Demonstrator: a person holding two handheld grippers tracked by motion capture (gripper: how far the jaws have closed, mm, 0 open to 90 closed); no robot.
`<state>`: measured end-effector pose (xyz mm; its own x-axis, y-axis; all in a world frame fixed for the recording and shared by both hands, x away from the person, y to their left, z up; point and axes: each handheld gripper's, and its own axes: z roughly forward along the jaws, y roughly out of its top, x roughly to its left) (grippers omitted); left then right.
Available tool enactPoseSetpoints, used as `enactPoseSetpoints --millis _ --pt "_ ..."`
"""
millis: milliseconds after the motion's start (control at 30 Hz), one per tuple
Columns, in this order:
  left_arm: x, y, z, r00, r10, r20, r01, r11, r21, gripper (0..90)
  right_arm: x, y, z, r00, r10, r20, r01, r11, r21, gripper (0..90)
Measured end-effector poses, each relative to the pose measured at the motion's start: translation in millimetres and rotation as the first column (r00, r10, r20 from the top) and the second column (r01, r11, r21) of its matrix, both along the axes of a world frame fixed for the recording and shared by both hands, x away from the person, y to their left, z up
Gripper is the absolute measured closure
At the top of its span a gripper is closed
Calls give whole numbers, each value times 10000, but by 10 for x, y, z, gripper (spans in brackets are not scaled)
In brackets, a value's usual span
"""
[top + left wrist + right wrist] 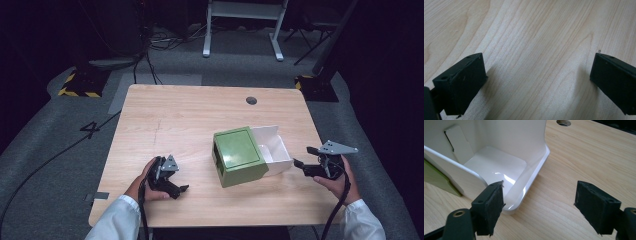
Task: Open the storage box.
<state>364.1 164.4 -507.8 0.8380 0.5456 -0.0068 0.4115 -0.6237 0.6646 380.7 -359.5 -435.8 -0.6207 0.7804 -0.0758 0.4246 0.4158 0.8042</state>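
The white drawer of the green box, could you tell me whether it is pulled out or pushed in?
Pulled out: the white drawer sticks out from the green box toward the right gripper, showing its empty interior.

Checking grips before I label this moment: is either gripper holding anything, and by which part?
Nothing is held. The right gripper stands open beside the white drawer, not touching it; the left gripper is open over bare table.

Overhead light is brightening the wooden table [170, 120] while the surrounding floor is fading into near-black, glare is streaking the white drawer [499, 165] floor, soft shadows are trailing beneath the jaws, and both gripper views are looking slightly soft and grainy.
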Motion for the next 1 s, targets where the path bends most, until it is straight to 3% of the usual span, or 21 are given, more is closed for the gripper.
enactPoseSetpoints --millis 633,1000 --pt "-2 0 0 10000 15 3 -15 10000 -5 5 -138 -64 -152 9994 247 -228 -254 9993 -277 216" --pt "-1 0 0 10000 14 5 -14 10000 -4 5 -211 -53 -362 9967 538 -613 -577 9963 -640 216"
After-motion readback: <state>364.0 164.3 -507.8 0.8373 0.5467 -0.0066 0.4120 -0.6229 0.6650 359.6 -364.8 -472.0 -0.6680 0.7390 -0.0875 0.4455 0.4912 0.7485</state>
